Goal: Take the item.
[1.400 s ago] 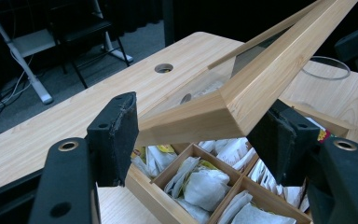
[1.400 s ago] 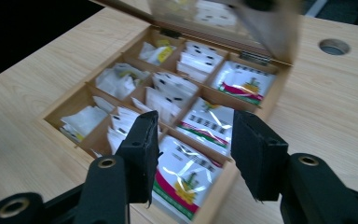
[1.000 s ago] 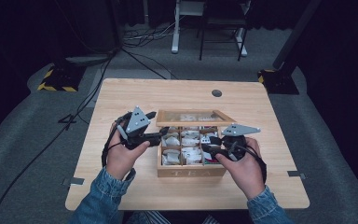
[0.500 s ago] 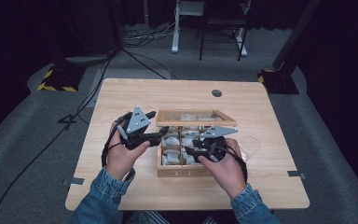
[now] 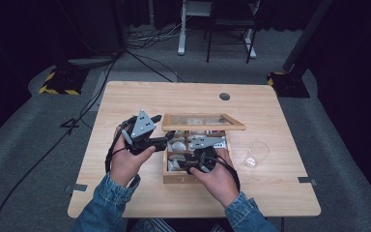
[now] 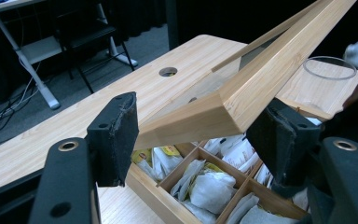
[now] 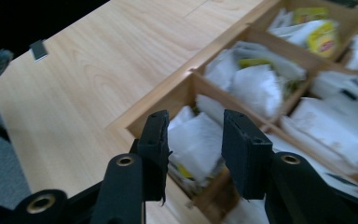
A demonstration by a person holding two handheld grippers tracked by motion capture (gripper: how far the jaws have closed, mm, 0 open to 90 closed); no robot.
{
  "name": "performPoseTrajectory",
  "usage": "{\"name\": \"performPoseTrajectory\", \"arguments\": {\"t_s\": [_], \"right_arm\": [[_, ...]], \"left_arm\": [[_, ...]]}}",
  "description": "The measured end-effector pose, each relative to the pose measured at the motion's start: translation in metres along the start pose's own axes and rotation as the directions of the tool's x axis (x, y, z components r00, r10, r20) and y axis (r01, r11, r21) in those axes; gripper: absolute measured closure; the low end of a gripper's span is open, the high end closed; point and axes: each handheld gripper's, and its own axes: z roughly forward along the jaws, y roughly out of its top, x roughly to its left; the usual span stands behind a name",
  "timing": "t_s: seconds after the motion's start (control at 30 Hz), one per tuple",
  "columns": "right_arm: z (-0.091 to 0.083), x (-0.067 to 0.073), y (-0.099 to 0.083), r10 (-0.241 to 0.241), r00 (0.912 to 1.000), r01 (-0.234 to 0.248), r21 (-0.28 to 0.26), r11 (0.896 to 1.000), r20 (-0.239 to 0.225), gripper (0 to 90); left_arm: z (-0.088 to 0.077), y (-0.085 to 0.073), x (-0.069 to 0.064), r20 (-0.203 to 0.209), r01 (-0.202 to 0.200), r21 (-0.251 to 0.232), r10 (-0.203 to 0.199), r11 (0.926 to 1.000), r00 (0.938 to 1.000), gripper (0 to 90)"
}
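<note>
Tea bag [image 7: 196, 140] first: it lies white and crumpled in the near left compartment of the wooden box [image 5: 174, 178], which sits toward the near edge of the counter [image 5: 125, 96], a little right of its middle. Our right gripper [image 7: 193, 140] hangs just over it, its jaws apart and just now closing, the bag between them but not yet pinched as far as we can tell. Our left gripper [image 6: 193, 126] is clamped on the corner of the raised lid [image 6: 261, 79], propping it up. We judge the risks plain: if the left grip slackens, the lid drops onto our right hand [image 5: 217, 179]. If the jaws close off-centre, they catch the divider or pinch two bags together. The glass [image 5: 256, 153] stands just beside the box, toward the right edge, and a hasty lift-out could knock it.
</note>
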Motion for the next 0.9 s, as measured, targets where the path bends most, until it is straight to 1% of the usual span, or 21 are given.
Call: {"name": "performPoseTrajectory", "arguments": {"t_s": [0.1,0.23,0.47,0.6,0.7,0.8,0.9], "right_arm": [[0.006,0.005,-0.001,-0.012,0.9996,0.013,0.022,1.0,-0.026,61.1],[0.012,0.008,-0.001,-0.031,0.9989,0.033,0.034,0.999,-0.035,61.2],[0.022,0.001,-0.003,-0.05,0.9988,0.05,0.059,0.997,-0.002,66.2],[0.024,0.0,-0.004,-0.048,0.9988,0.048,0.067,0.997,-0.004,71.8],[0.025,0.001,-0.004,-0.06,0.9982,0.06,0.083,0.995,-0.002,81.1],[0.023,0.001,-0.003,-0.076,0.9971,0.076,0.084,0.994,0.004,89.4],[0.019,0.001,-0.002,-0.078,0.9968,0.077,0.07,0.995,0.012,90.0]], "left_arm": [[0.0,0.0,0.0,-0.001,0.0,0.0,0.0,1.0,1.0,34.8],[0.0,0.0,0.0,0.001,0.004,0.0,-0.004,1.0,1.0,34.8],[0.0,0.0,0.0,0.001,0.002,0.001,-0.002,1.0,1.0,34.8],[0.0,-0.001,0.0,0.001,0.002,0.0,-0.002,1.0,1.0,34.9],[0.0,-0.001,0.0,0.001,0.002,0.0,-0.002,1.0,1.0,34.9],[0.0,-0.001,0.0,0.0,0.001,0.0,-0.001,1.0,1.0,34.8],[0.0,-0.001,0.0,-0.001,0.0,0.0,0.0,1.0,1.0,34.9]]}}
